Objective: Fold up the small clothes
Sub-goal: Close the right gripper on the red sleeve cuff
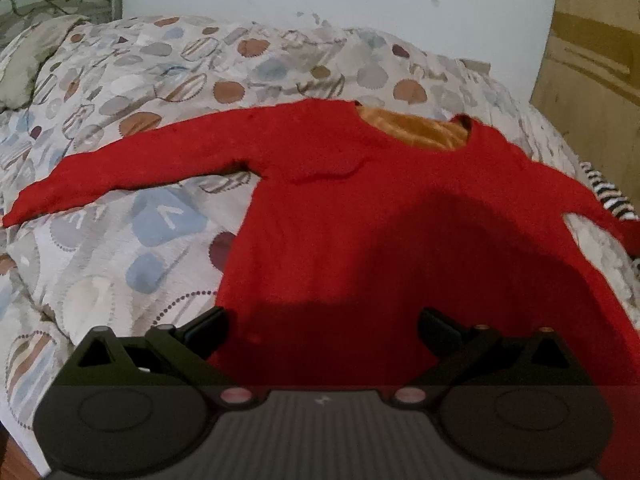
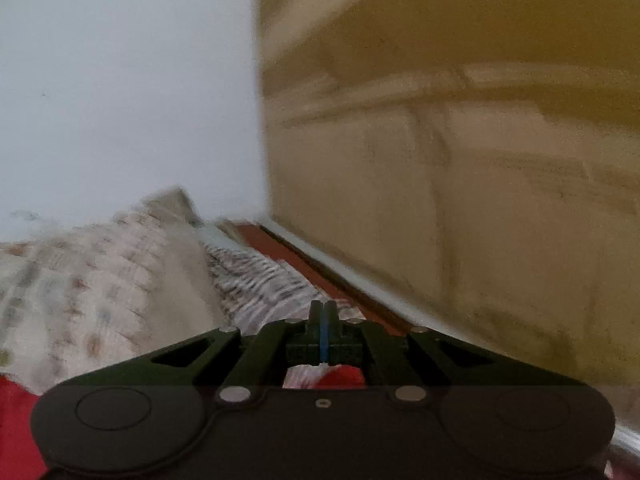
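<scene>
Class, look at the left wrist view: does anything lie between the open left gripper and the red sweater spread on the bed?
Nothing visible does. The left gripper hangs open directly over the lower part of the red sweater, which lies flat on the patterned bedspread with nothing on top of it.

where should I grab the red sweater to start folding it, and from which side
Probably the left sleeve's cuff of the red sweater: it lies flat and stretched out on the patterned bedspread, clear of the body. Come from above at its outer end with the open left gripper, then carry it across the chest.
</scene>
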The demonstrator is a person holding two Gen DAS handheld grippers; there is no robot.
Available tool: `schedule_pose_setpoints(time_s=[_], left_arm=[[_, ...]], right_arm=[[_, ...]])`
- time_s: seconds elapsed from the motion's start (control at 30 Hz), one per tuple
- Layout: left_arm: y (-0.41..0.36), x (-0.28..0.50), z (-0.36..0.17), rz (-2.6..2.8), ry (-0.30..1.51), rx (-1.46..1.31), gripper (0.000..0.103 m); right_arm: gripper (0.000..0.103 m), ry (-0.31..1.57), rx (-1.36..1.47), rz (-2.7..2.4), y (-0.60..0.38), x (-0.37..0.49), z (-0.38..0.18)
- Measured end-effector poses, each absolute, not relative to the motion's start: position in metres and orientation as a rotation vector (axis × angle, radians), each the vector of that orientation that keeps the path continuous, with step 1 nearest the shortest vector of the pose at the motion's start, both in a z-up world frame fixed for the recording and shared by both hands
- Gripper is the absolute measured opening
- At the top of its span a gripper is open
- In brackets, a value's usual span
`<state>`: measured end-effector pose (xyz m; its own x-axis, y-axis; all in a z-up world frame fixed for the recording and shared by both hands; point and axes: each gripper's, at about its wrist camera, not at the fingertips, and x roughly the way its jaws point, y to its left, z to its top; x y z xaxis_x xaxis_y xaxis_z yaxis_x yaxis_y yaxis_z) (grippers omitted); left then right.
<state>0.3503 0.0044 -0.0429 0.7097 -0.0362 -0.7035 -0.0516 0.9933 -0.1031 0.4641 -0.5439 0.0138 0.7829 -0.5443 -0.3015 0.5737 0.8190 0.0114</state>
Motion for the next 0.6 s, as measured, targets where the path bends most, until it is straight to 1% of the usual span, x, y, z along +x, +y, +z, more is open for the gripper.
schedule_pose_setpoints(time_s=[0.13, 0.17, 0.2, 0.23, 0.27, 0.37, 0.4, 0.43, 0.5, 0.6], left_arm=[[0.011, 0.342, -0.036, 0.015, 0.758, -0.148, 0.103], [0.012, 0.340, -0.035, 0.015, 0.759, -0.151, 0.103], [0.012, 0.340, -0.035, 0.015, 0.762, -0.152, 0.103], [0.013, 0.339, -0.035, 0.014, 0.766, -0.150, 0.103], [0.012, 0.338, -0.034, 0.011, 0.770, -0.147, 0.103], [0.011, 0.337, -0.035, 0.002, 0.765, -0.126, 0.103], [0.010, 0.338, -0.036, 0.002, 0.763, -0.120, 0.103], [0.008, 0.340, -0.038, 0.003, 0.764, -0.118, 0.103], [0.006, 0.344, -0.044, 0.000, 0.775, -0.119, 0.103], [0.003, 0.348, -0.055, -0.008, 0.791, -0.120, 0.103]], right_arm=[[0.000, 0.232, 0.019, -0.460, -0.505, 0.468, 0.065], [0.001, 0.242, 0.024, -0.423, -0.499, 0.470, 0.073], [0.019, 0.266, 0.040, -0.406, -0.497, 0.473, 0.075], [0.041, 0.292, 0.060, -0.408, -0.497, 0.475, 0.074], [0.047, 0.315, 0.078, -0.418, -0.499, 0.476, 0.069], [0.051, 0.338, 0.113, -0.459, -0.513, 0.472, 0.048], [0.057, 0.351, 0.133, -0.485, -0.521, 0.471, 0.039], [0.060, 0.366, 0.155, -0.512, -0.529, 0.471, 0.030], [0.063, 0.395, 0.201, -0.579, -0.547, 0.466, 0.010], [0.071, 0.433, 0.279, -0.677, -0.576, 0.461, -0.021]])
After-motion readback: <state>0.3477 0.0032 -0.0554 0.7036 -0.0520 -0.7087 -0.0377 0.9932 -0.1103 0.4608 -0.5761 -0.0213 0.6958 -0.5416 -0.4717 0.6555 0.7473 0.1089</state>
